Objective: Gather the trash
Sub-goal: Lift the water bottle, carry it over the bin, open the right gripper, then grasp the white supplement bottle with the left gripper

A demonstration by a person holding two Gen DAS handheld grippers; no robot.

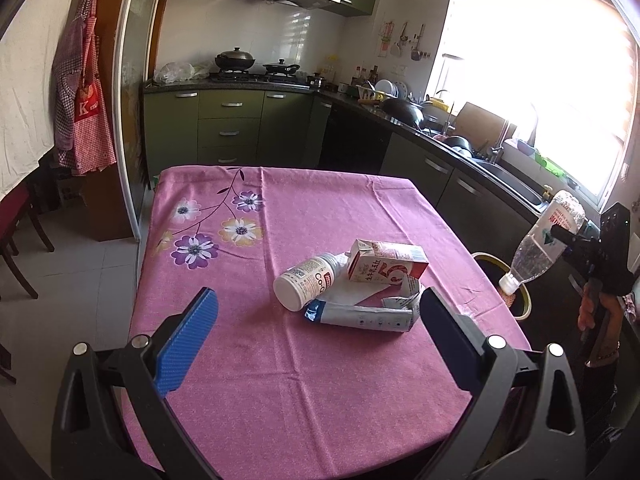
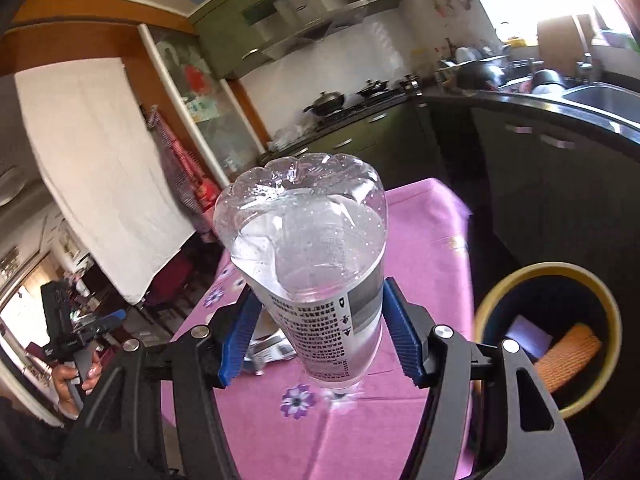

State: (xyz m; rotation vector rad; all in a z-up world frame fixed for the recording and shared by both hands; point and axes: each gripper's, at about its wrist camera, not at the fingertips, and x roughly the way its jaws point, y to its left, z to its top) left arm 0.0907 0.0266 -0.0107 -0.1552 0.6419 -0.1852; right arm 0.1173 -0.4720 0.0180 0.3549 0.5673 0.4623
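The right gripper (image 2: 316, 340) is clamping a clear plastic bottle (image 1: 544, 246), cap pointing down, base up, long axis tilted, over the yellow-rimmed bin (image 1: 528, 304) beside the table (image 1: 280, 380). Bin's holding orange & purple items. The left gripper (image 1: 318, 326), jaws apart, is hovering w/ a white bottle (image 1: 306, 286), carton (image 1: 386, 266) & flattened pack (image 1: 368, 316) ahead.
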